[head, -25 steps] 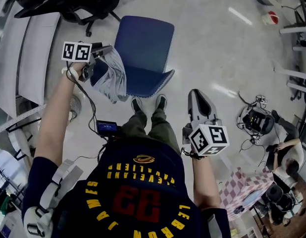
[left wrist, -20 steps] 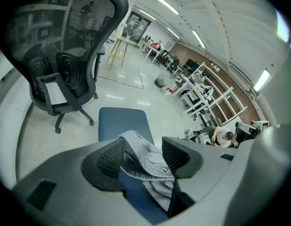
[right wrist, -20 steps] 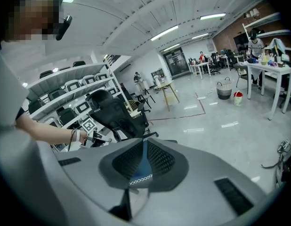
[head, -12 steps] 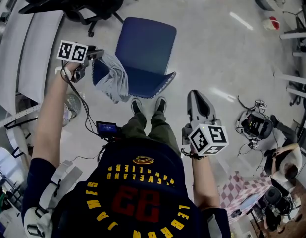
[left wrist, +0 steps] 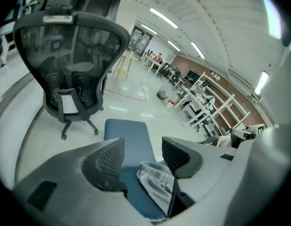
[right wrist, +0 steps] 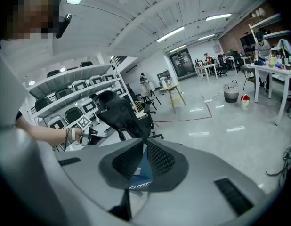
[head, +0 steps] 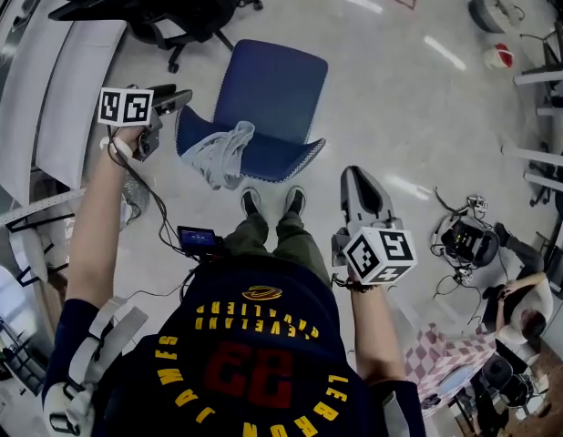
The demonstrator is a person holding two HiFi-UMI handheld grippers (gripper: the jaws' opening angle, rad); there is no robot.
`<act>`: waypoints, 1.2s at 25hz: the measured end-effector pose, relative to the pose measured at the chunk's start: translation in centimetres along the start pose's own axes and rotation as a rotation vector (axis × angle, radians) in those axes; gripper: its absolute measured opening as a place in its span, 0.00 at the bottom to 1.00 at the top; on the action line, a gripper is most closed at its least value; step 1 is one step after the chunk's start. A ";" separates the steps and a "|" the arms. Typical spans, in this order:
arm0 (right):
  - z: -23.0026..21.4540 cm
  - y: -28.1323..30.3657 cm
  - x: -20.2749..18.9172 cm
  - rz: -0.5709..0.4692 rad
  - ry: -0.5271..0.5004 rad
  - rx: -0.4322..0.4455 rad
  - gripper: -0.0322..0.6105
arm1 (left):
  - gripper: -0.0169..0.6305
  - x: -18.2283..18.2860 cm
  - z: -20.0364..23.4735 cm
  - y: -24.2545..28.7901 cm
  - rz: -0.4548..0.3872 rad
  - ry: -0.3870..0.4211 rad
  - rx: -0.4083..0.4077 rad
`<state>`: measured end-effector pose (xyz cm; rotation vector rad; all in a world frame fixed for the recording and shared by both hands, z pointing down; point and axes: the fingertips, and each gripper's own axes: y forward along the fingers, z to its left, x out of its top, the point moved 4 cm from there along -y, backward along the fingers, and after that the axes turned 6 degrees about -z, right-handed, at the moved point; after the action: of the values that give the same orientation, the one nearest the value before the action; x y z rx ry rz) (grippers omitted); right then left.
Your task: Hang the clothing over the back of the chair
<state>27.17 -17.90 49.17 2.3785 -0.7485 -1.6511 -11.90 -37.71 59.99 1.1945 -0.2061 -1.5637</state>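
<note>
One crumpled grey garment (head: 222,152) drapes the blue chair (head: 271,89).

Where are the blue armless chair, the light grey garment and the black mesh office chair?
Blue armless chair (head: 272,85): head view, on its seat.
Light grey garment (head: 222,153): head view, on its bunched middle.
Black mesh office chair (left wrist: 72,46): left gripper view, on its mesh backrest.

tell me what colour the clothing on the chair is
Light grey; the clothing shows best in the head view, on the blue chair.
</note>
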 end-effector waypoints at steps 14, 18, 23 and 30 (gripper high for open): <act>3.7 1.2 3.0 -0.046 -0.071 0.100 0.10 | 0.38 2.7 -13.2 -15.7 -0.611 -0.131 -0.259; 4.8 1.1 3.6 -0.059 -0.094 0.127 0.10 | 0.34 1.1 -14.9 -19.0 -0.719 -0.177 -0.210; 6.7 0.8 4.5 -0.081 -0.105 0.169 0.10 | 0.24 -0.8 -19.0 -21.2 -0.772 -0.130 -0.189; 10.5 0.0 6.1 -0.139 -0.123 0.241 0.10 | 0.03 -1.6 -23.0 -22.7 -0.811 -0.048 -0.153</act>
<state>19.28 -19.18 40.04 2.5624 -0.8657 -1.8733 -9.07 -17.62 34.77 1.1807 0.4165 -2.2526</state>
